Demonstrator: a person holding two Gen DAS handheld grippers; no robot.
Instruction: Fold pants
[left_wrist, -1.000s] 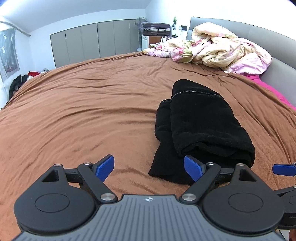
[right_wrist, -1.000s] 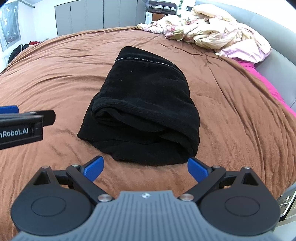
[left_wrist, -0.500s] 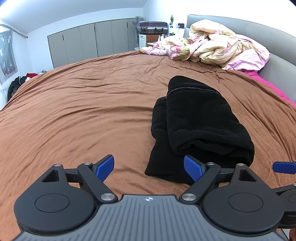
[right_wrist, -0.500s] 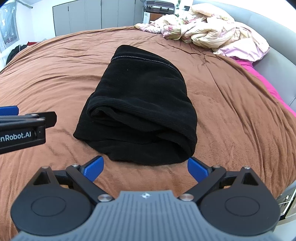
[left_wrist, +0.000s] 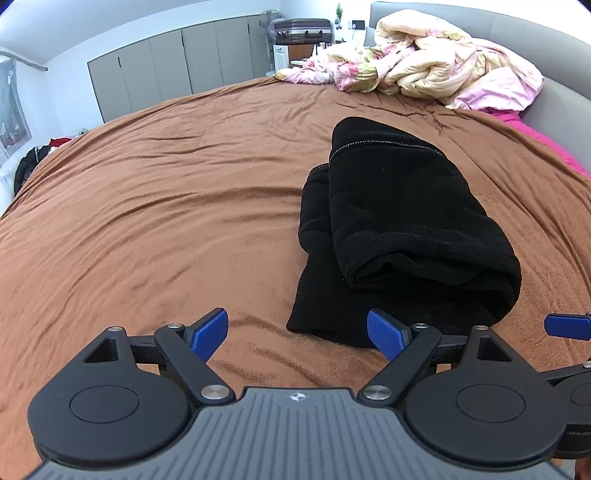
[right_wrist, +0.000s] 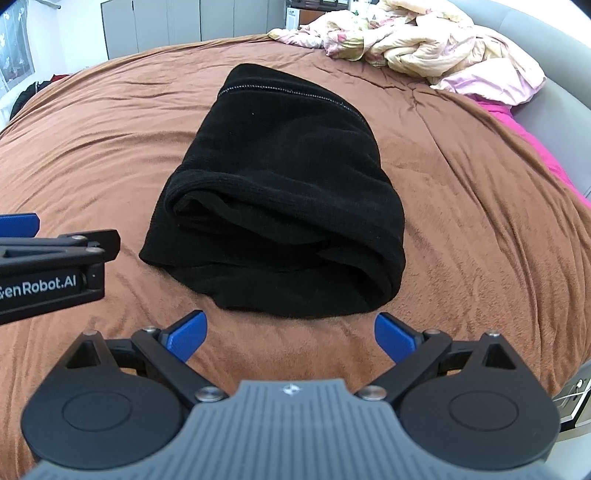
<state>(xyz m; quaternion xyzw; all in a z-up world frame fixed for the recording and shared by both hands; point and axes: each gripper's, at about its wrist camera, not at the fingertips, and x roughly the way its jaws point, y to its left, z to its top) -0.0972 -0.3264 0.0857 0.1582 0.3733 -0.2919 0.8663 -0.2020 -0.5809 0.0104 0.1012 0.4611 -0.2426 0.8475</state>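
Note:
Black pants (left_wrist: 402, 229) (right_wrist: 284, 206) lie folded into a thick bundle on the brown bedspread (left_wrist: 166, 206) (right_wrist: 480, 206). A stitched hem line runs across the bundle's far end, and its rolled fold faces me. My left gripper (left_wrist: 297, 334) hovers open over the bedspread just short of the bundle's near left corner, holding nothing. In the right wrist view my right gripper (right_wrist: 290, 334) stands open and empty just in front of the bundle's near edge. The left gripper's body (right_wrist: 48, 269) shows at the left edge there.
A crumpled floral and pink duvet (left_wrist: 424, 66) (right_wrist: 424, 48) is piled at the head of the bed by the grey headboard (left_wrist: 535, 66). A suitcase (left_wrist: 301, 31) and grey wardrobe doors (left_wrist: 177, 74) stand beyond the bed. Dark clothes (left_wrist: 29, 166) lie far left.
Both grippers have drifted slightly, so the pants sit a little further left in each view. The pants lie still and both grippers stay open.

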